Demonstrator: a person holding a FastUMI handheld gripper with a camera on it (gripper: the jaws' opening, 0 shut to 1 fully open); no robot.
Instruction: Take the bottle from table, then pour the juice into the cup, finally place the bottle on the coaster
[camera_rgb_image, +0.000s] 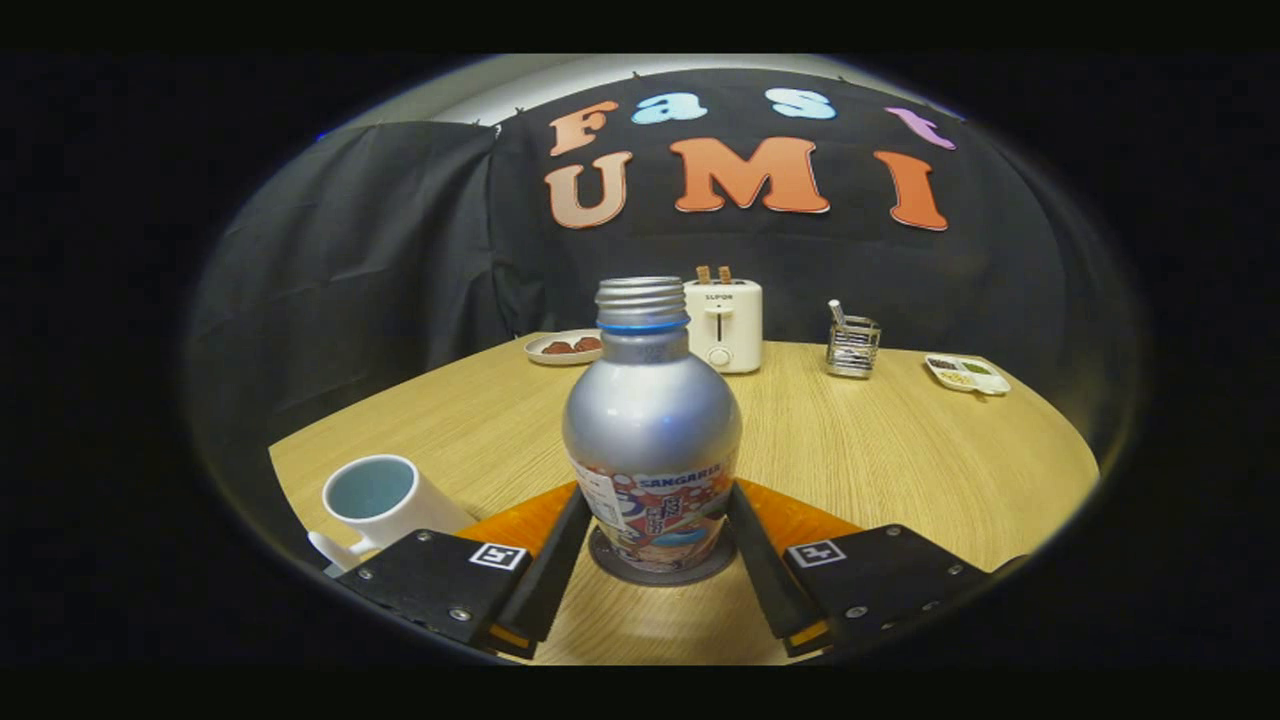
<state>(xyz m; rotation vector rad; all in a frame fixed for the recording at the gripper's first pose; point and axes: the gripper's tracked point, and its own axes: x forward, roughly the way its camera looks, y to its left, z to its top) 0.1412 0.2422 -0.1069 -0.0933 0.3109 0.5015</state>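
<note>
A silver metal bottle (651, 420) with a printed label and a bare threaded neck, no cap on it, stands upright between my fingers. Under its base lies a dark round coaster (610, 563). My gripper (657, 495) is shut on the bottle, with both fingers pressed against the label at its lower sides. A white cup (375, 497) with a pale blue inside stands on the table just left of my left finger (555, 560), handle toward me. Its inside looks pale; any liquid in it is hard to make out.
An orange round mat (805, 522) shows on the wooden table (900, 460) behind the fingers on both sides of the bottle. Far beyond stand a white toaster (723, 325), a plate of food (563, 346), a wire holder (853, 345) and a small divided dish (967, 373).
</note>
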